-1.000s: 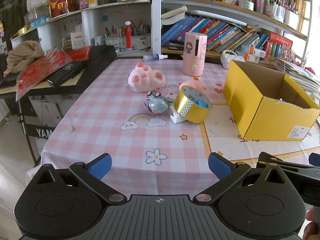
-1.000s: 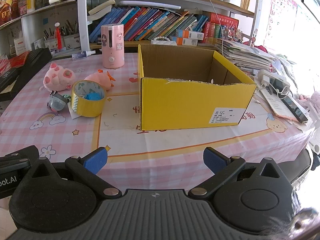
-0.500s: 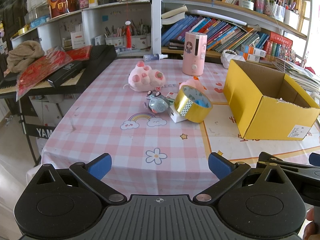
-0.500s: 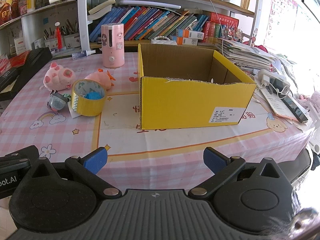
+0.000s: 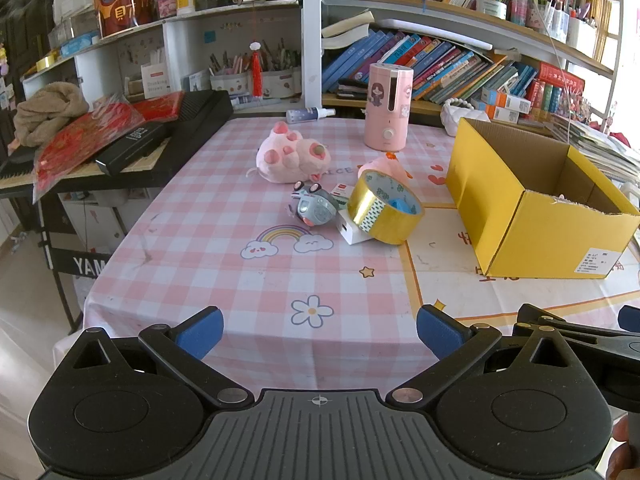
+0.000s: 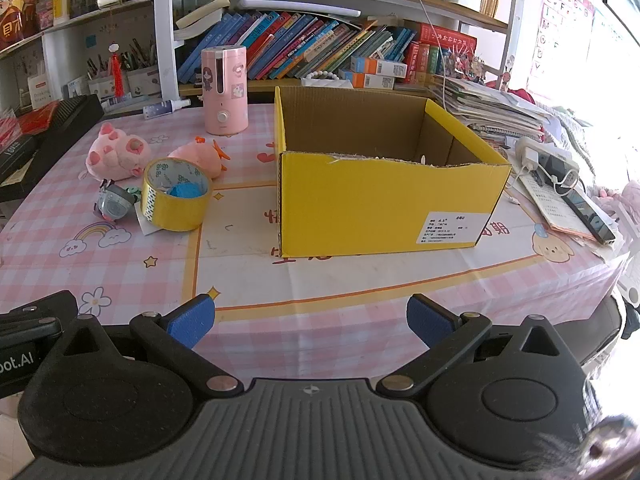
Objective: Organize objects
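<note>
Your yellow cardboard box (image 6: 384,204) sits open-topped on the right half of the table, its flaps gone and its near rim torn ragged, a white label on the front wall; what shows of its brown inside looks bare. To its left lies the cluster you have to sort: a roll of gold tape (image 5: 385,212) tipped on its side, leaning on a small white box (image 5: 351,232), with something blue showing inside the roll's core. Touching that white box is a grey mouse toy (image 5: 314,207), behind it a pink paw plush (image 5: 292,156), and a pink plush with orange trim (image 6: 200,156) just behind the tape. A tall pink canister (image 6: 225,92) stands upright farther back, near the shelf. Your left gripper (image 5: 318,330) hovers over the near table edge with its 2 blue-padded fingers spread wide, holding and touching nothing. Your right gripper (image 6: 308,320) is likewise spread wide and empty, facing the box's front wall. The pink checked tablecloth (image 5: 224,240) covers the table.
</note>
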Demonstrator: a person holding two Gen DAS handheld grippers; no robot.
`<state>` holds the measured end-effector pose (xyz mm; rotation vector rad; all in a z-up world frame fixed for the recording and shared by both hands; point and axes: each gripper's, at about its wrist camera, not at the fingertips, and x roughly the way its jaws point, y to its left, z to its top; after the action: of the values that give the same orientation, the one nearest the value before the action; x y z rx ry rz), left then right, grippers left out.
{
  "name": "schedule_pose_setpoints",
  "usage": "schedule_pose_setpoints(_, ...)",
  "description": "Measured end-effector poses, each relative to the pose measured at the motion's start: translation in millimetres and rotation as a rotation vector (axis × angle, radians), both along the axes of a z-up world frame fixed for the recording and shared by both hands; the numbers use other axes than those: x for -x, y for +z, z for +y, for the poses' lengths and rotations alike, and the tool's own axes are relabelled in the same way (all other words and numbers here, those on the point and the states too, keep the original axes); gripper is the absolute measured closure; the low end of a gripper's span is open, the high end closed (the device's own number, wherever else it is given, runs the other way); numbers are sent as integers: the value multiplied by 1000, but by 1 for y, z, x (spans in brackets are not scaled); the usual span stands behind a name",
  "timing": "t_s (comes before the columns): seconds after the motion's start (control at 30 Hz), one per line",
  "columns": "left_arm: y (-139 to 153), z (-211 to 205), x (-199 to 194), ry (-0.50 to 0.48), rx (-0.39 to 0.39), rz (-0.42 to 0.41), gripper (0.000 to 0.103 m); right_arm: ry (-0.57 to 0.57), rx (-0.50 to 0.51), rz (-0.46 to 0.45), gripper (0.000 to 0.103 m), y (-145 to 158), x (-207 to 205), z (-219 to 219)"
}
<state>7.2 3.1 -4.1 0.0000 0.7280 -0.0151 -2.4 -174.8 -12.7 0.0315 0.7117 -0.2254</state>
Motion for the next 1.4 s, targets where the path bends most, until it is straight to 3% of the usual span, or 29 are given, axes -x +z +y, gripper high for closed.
schedule_pose_setpoints(1.4,-2,-3,-1,-4,0,0,0,-2,2,2,0,1,0,0)
